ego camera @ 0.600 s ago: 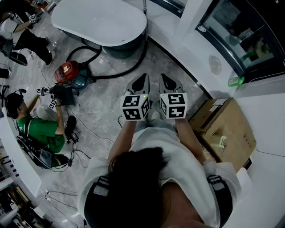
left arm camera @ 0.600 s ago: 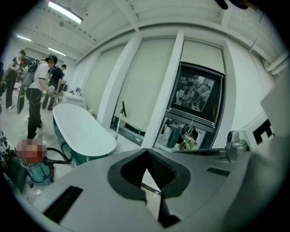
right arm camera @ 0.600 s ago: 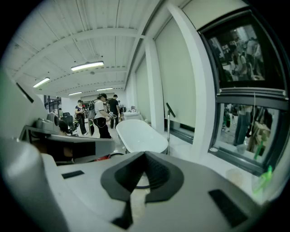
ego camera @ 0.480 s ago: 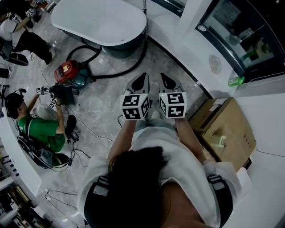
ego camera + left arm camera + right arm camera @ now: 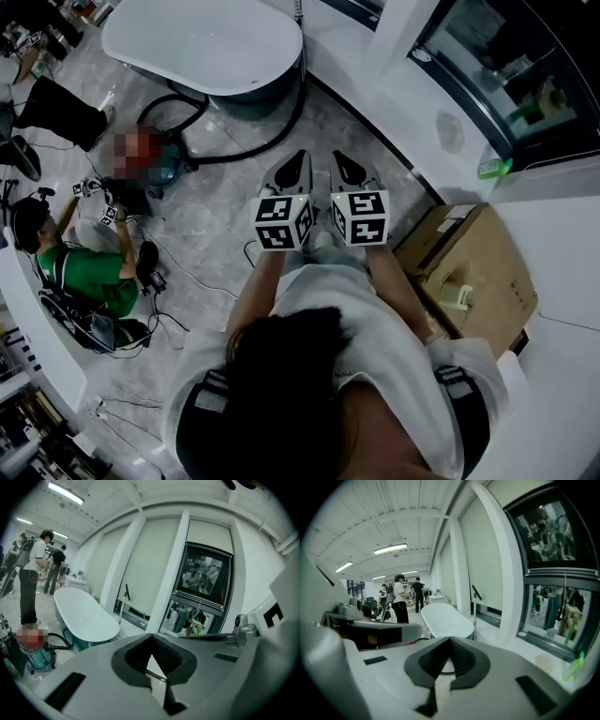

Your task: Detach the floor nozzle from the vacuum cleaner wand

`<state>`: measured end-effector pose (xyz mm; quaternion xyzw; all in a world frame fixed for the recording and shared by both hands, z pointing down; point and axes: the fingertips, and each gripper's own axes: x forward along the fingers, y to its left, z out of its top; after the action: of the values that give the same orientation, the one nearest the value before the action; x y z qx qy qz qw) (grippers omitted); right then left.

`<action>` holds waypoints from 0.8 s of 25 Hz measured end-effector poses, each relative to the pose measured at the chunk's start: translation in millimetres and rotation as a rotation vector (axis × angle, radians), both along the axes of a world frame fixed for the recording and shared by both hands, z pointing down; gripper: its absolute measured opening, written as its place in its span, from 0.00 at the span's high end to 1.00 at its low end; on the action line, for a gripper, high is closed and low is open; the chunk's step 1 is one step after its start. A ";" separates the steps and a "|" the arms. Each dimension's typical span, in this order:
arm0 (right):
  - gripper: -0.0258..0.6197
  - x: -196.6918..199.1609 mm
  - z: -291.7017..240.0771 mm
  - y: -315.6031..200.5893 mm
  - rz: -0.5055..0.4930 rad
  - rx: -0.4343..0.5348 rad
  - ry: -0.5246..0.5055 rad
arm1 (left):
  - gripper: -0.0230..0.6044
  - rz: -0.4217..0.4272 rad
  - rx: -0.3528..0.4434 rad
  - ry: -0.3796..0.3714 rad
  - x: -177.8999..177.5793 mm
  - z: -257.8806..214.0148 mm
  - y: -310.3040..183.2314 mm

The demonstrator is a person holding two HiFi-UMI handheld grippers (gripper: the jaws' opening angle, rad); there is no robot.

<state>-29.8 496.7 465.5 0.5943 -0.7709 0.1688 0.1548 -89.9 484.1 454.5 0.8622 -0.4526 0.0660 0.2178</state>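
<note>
Down on the grey floor (image 5: pixel 216 234), well ahead of the person holding the tools, the vacuum cleaner (image 5: pixel 171 166) sits just beside the near end of a white bathtub (image 5: pixel 202 42), and its black hose (image 5: pixel 272 141) loops round the foot of the tub toward the far wall. From the head view both tools are held side by side at chest height, the left tongs (image 5: pixel 301 157) and the right tongs (image 5: pixel 336 157) close together and pointing toward the tub. Each gripper view looks straight down its own tool: the left tongs (image 5: pixel 151 636) are closed with the dark pads meeting at the tip and nothing between them, and the right tongs (image 5: pixel 450 641) are the same, closed and empty. Those two views also show a thin upright pole (image 5: pixel 123 605) standing just beyond the tub, which from above is only a sliver at the top edge; whether it is the wand I cannot tell, and no view shows the floor nozzle clearly. Only the head view takes in the cardboard box (image 5: pixel 478 272) to the right and a seated person in green (image 5: pixel 89 277) to the left, while the gripper views show people standing (image 5: pixel 399 597) further down the room.
</note>
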 end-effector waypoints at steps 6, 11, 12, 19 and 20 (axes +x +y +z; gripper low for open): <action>0.94 11.0 2.1 -0.3 -0.039 -0.011 -0.038 | 0.96 0.002 -0.004 -0.005 17.7 1.1 -1.6; 0.94 26.0 7.9 -3.1 -0.044 -0.016 -0.076 | 0.96 -0.015 -0.006 -0.016 29.6 5.2 -4.2; 0.94 29.8 8.5 -4.4 -0.042 -0.015 -0.081 | 0.96 -0.018 -0.004 -0.015 32.1 4.7 -4.7; 0.94 38.8 11.9 -6.5 -0.027 -0.019 -0.093 | 0.96 -0.039 0.000 -0.021 35.5 5.8 -3.8; 0.94 39.2 12.2 -7.5 -0.026 -0.018 -0.092 | 0.96 -0.043 0.001 -0.021 35.1 6.3 -4.6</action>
<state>9.4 489.2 477.6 0.5745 -0.7834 0.2008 0.1265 -54.8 479.5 460.8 0.8517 -0.4732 0.0699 0.2140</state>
